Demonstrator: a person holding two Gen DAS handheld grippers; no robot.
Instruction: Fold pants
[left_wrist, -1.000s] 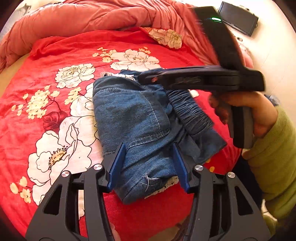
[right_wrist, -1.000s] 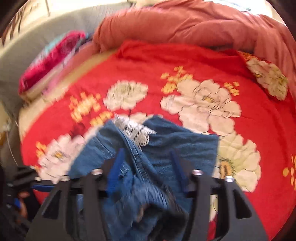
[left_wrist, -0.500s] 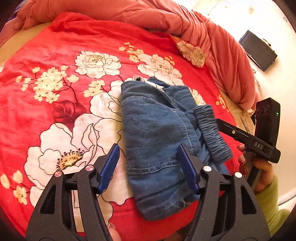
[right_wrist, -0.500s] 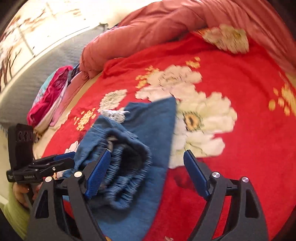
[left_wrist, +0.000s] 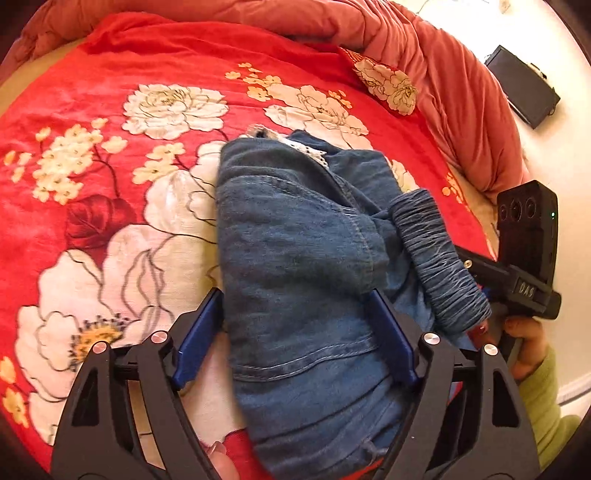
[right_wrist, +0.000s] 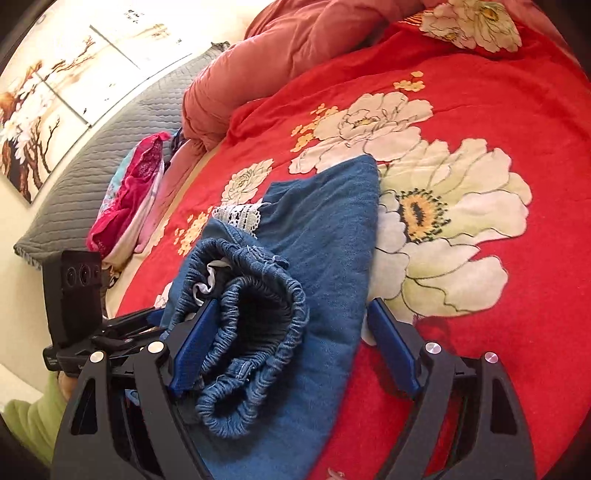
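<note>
Blue denim pants (left_wrist: 295, 258) lie folded into a compact bundle on a red floral bedspread (left_wrist: 92, 166). White lace trim (left_wrist: 306, 149) shows at the far edge, and the gathered elastic waistband (left_wrist: 439, 258) runs along the right side. My left gripper (left_wrist: 295, 325) is open, its jaws straddling the near part of the bundle. In the right wrist view the pants (right_wrist: 325, 229) lie with the waistband (right_wrist: 258, 314) bunched up in front. My right gripper (right_wrist: 291, 336) is open around the waistband side. Each gripper shows in the other's view.
A rumpled salmon-pink duvet (left_wrist: 424, 48) lines the far side of the bed. A grey quilted pillow (right_wrist: 92, 177) and pink clothes (right_wrist: 133, 199) lie at the left. A black device (left_wrist: 524, 85) sits on the floor beyond the bed.
Both grippers have pulled back toward the near edges of the bundle. The right gripper let go and swung from above the pants down to the waistband side. The bundle now lies flat.
</note>
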